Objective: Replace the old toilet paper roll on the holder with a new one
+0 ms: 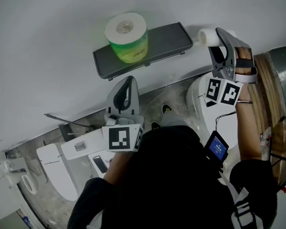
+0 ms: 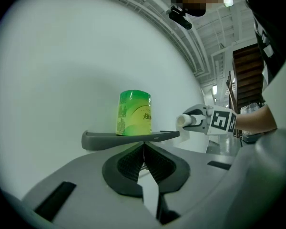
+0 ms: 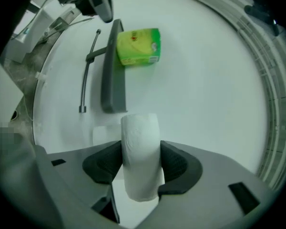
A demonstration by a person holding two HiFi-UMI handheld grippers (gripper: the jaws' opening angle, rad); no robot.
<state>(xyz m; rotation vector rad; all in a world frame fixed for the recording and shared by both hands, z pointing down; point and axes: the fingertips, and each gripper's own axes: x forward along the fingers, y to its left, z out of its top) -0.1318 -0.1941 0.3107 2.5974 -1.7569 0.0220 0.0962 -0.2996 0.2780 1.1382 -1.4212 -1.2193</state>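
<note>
A new roll in green wrapping (image 1: 127, 37) stands on the grey shelf (image 1: 167, 42) of the wall holder. In the right gripper view the holder's metal arm (image 3: 87, 70) beside the shelf (image 3: 113, 70) is bare. My right gripper (image 1: 215, 38) is up at the shelf's right end, shut on a thin, nearly used-up white roll (image 3: 140, 151), which also shows as the white roll (image 1: 206, 36) in the head view. My left gripper (image 1: 126, 95) hangs below the shelf, its jaws shut with nothing between them, pointing at the green roll (image 2: 134, 112).
The white wall fills the upper part of the head view. A white toilet (image 1: 200, 97) sits under the right gripper, and another white toilet (image 1: 57, 173) stands at the lower left. A phone (image 1: 216, 148) hangs at the person's chest. Wooden boards (image 1: 269, 104) run along the right.
</note>
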